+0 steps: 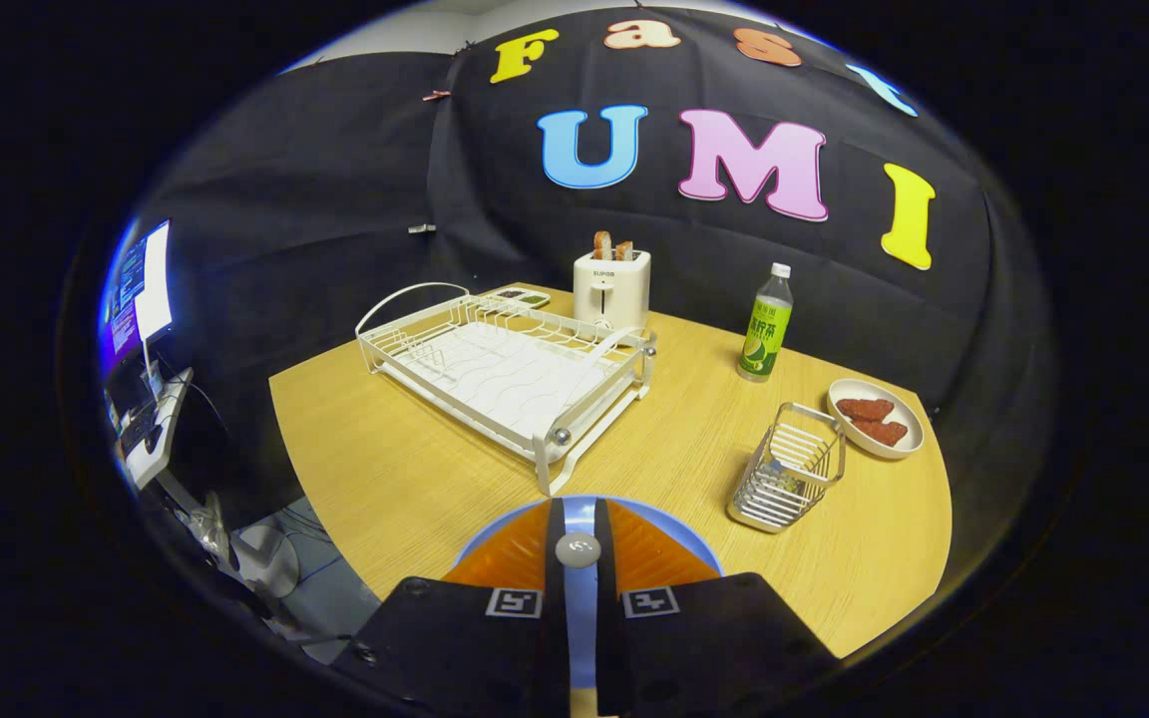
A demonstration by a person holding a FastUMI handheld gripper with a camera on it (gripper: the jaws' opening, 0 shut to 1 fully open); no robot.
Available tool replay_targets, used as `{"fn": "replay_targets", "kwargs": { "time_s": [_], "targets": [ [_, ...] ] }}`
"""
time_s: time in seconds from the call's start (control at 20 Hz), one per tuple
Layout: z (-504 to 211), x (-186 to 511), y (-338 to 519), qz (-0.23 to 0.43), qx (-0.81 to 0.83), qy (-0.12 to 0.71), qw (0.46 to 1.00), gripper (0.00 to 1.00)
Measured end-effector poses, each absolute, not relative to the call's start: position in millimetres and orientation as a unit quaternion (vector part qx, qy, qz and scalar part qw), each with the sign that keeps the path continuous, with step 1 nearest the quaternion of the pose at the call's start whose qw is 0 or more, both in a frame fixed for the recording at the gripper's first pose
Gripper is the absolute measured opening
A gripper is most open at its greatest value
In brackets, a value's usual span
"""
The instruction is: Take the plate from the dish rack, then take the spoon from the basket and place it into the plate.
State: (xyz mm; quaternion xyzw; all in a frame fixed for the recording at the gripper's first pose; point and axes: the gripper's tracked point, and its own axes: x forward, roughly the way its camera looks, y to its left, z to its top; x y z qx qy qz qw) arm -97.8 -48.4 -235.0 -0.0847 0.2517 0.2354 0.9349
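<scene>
The claw (579, 550) is clenched on the end of a grey metal spoon (578, 549), above a round blue plate (584, 588) on the wooden tabletop (405, 469). Beyond stands the white wire dish rack (505, 374); the silver wire basket (789, 467) sits to its right.

the plate (694, 546) under the gripper (579, 558) is blue. the dish rack (505, 374) and toaster (612, 287) are white, the wire basket (789, 467) silver, the bottle (765, 329) green with a white cap, the table (405, 449) light wood grain. the small dish (906, 447) is cream, holding reddish-brown pieces (874, 419).
</scene>
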Motion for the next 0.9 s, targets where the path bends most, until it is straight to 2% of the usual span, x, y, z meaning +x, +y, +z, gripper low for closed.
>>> {"fn": "replay_targets", "kwargs": {
  "time_s": [0.4,0.45,0.6,0.65,0.9],
  "targets": [
    [-246.4,-107.6,-64.2,0.223,-0.056,0.298,0.926,0.2],
    [-243.5,-105.9,-65.6,0.22,-0.053,0.297,0.928,0.28],
    [-220.5,-99.2,-68.7,0.213,-0.041,0.279,0.935,1.0],
    [-209.1,-99.7,-69.1,0.212,-0.034,0.271,0.938,0.98],
    [-146.0,-100.0,-85.4,0.189,-0.024,0.218,0.957,0.99]
  ]
}}
